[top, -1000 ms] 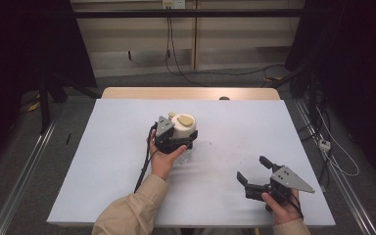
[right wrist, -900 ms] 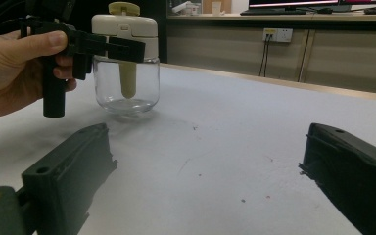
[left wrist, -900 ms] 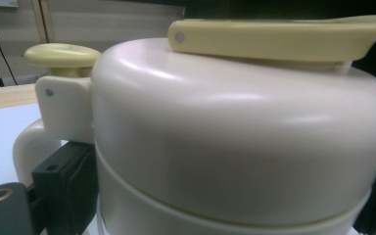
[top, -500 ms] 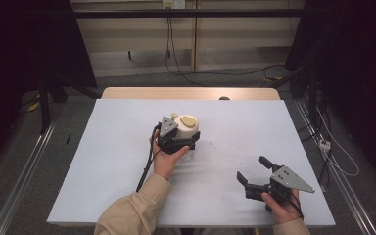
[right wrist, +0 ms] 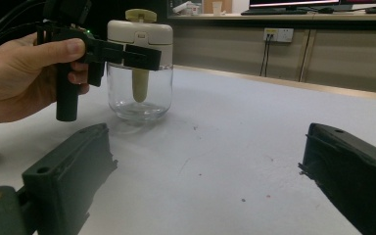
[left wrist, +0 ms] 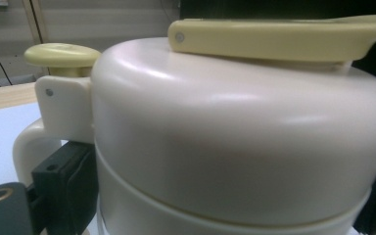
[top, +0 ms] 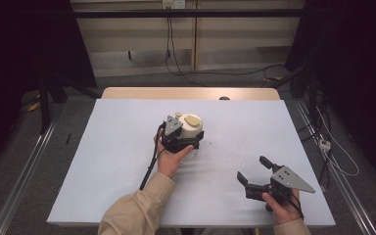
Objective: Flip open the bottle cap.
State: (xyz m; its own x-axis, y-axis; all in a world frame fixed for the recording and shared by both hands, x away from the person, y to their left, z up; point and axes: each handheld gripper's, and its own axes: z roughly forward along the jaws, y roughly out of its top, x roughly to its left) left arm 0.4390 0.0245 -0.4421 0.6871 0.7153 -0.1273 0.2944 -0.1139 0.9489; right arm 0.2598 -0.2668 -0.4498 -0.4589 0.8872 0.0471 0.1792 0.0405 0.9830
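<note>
My white-topped bench carries a glass jar with a cream lid, standing upright near its middle, toward the far edge.

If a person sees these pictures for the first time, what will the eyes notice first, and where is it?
The eye goes first to the cream-lidded glass jar near the middle of the white table, with the left gripper closed around its lid. Next is the right gripper at the near right corner, its jaws wide open above the bare tabletop. Behind, cables trail over the floor.
</note>
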